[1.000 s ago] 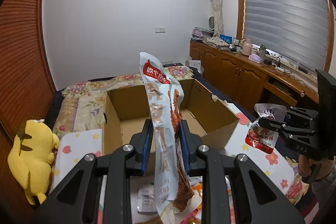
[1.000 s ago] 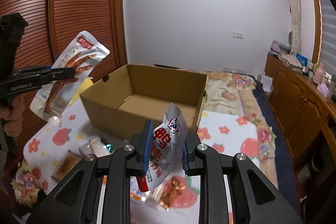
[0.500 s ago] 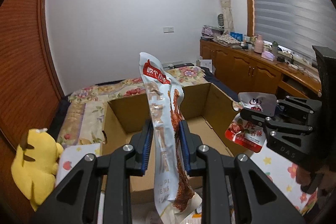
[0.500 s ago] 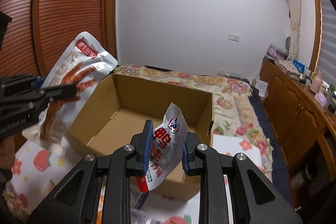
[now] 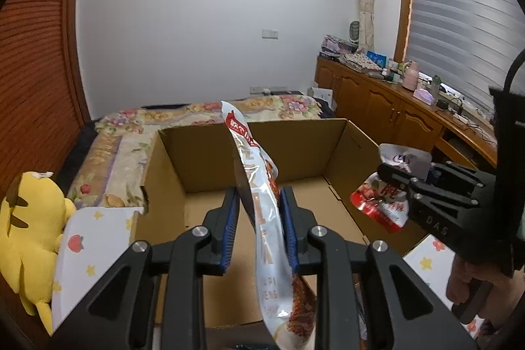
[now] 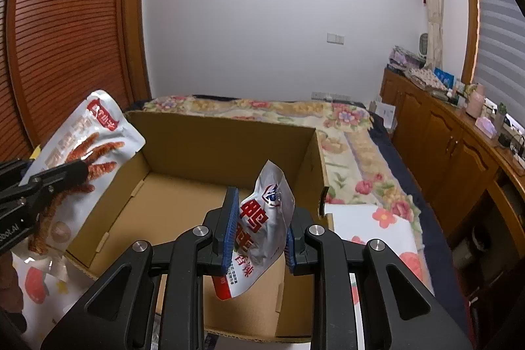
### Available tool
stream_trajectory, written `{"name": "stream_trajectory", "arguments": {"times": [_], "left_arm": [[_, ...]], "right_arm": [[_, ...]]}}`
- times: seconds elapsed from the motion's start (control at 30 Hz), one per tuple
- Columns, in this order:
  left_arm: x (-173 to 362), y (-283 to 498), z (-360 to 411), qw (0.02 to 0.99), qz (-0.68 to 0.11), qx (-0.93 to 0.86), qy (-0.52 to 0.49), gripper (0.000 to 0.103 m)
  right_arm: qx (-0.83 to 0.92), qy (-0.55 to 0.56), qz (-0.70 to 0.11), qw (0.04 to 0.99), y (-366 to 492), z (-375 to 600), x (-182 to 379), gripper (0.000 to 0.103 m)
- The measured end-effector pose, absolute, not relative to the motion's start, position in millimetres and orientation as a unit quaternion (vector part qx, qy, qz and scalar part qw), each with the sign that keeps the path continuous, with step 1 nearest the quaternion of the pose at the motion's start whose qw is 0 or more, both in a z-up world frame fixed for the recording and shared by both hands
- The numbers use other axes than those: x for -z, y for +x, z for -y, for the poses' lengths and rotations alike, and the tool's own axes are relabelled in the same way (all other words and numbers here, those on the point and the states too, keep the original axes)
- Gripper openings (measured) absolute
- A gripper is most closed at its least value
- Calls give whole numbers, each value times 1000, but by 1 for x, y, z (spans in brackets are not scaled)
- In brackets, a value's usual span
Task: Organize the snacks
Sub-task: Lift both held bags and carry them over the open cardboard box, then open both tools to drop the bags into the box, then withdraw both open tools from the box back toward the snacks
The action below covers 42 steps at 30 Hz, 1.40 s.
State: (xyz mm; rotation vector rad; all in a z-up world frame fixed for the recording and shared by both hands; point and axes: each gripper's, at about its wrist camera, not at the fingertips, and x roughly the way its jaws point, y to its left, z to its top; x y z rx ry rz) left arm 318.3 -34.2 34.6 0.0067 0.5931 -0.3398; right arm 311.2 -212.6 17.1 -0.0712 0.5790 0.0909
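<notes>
An open, empty cardboard box (image 5: 203, 153) (image 6: 213, 150) stands on the bed. My left gripper (image 5: 261, 207) is open over the box; a long white chicken-feet snack pouch (image 5: 262, 218) leans loose between its pads, touching the right one. That pouch also shows at the left of the right wrist view (image 6: 88, 150). My right gripper (image 6: 259, 228) is shut on a small silver and red duck snack pouch (image 6: 262, 225), held above the box's near right part. It also shows in the left wrist view (image 5: 384, 195).
A yellow plush toy (image 5: 26, 228) sits left of the box. A white sheet with fruit prints (image 6: 370, 225) lies under the box on a floral bedspread (image 6: 354, 153). Wooden cabinets (image 5: 393, 120) line the right wall.
Both grippers moved forward and down over the open box. The left jaws have spread and the long pouch now tilts loose between them. The right gripper still grips its pouch.
</notes>
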Motion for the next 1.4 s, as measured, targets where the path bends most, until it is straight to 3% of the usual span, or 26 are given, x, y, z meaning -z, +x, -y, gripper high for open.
{"name": "stream_trajectory", "arguments": {"times": [0.17, 0.23, 0.3, 0.37, 0.43, 0.5, 0.53, 0.73, 0.9, 1.4], "left_arm": [[-34, 325, 31, 938, -304, 164, 1, 26], [-35, 326, 29, 939, -304, 160, 4, 32], [-35, 327, 27, 942, -301, 148, 7, 55], [-34, 329, 25, 941, -304, 148, 9, 55], [-33, 329, 23, 940, -308, 149, 6, 55], [-32, 327, 20, 940, -306, 150, 4, 55], [-31, 325, 19, 940, -305, 151, 3, 55], [-34, 302, 16, 942, -294, 160, 25, 60], [-39, 276, 12, 943, -283, 169, 36, 82], [-13, 204, -6, 935, -292, 199, 20, 90]], "right_arm": [[-51, -25, -306, 950, 318, 210, -9, 23], [-55, -23, -312, 948, 320, 210, -5, 23], [-56, -21, -318, 946, 322, 209, -3, 23], [-60, -17, -326, 943, 325, 208, 0, 24], [-65, -20, -336, 940, 326, 206, 2, 29], [-76, -23, -337, 938, 326, 205, 5, 48], [-80, -26, -338, 937, 326, 204, 6, 51], [-110, -19, -327, 938, 305, 206, 2, 52], [-138, -15, -302, 943, 269, 210, -8, 52], [-166, -7, -292, 942, 171, 232, 19, 52]]}}
